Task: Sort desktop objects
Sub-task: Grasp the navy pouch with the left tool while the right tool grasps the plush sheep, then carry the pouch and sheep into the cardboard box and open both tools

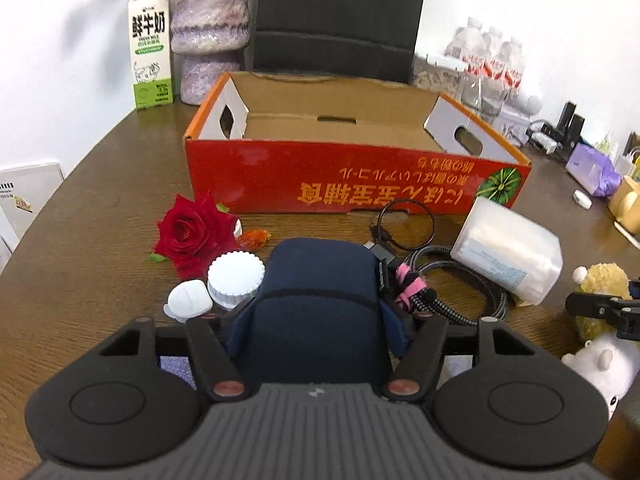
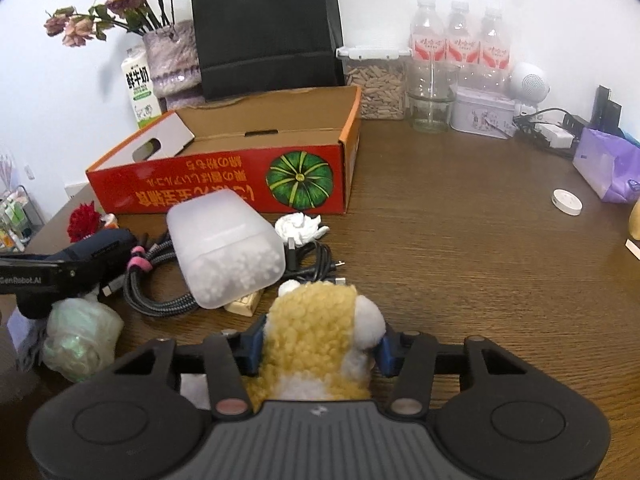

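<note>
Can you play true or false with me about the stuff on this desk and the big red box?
1. The red cardboard box is full of toys. False: it looks empty inside.

2. The left hand-held gripper has a dark blue pouch between its fingers. True.

3. The right hand-held gripper is squeezing the milk carton. False: it is closed on a yellow and white plush toy; the carton stands far back by the wall.

4. A red rose lies on the table in front of the box. True.

5. Water bottles stand at the back, against the wall. True.

6. The picture on the box is an apple. False: it is a green pumpkin.
</note>
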A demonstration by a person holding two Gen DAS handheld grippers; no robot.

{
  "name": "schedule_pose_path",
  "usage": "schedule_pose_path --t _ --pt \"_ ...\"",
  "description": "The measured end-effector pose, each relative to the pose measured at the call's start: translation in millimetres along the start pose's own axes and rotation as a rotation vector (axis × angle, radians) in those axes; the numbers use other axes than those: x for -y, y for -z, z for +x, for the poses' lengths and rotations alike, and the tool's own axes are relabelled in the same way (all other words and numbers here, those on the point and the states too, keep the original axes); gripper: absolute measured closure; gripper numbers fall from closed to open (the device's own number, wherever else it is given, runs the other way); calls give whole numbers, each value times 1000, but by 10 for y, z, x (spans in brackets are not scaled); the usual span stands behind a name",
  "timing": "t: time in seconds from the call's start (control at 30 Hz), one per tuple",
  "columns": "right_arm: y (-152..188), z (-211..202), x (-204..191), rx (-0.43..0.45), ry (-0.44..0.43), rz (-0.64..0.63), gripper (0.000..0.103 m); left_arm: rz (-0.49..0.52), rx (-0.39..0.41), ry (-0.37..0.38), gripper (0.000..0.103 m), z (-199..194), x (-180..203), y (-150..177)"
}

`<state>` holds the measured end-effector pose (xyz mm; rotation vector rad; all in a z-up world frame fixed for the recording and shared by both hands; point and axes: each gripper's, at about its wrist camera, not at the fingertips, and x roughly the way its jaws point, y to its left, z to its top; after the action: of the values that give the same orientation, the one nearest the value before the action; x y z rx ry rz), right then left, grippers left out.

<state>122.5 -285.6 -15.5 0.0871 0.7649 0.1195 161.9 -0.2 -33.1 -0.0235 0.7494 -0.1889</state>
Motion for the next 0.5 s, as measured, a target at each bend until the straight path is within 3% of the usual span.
schedule_pose_path --t 0.27,0.5 --pt "-97 -211 -71 75 -23 -7 54 -6 90 12 39 -316 6 -60" --pt "-523 -400 -245 228 -40 -62 54 -6 214 17 39 -552 24 -418"
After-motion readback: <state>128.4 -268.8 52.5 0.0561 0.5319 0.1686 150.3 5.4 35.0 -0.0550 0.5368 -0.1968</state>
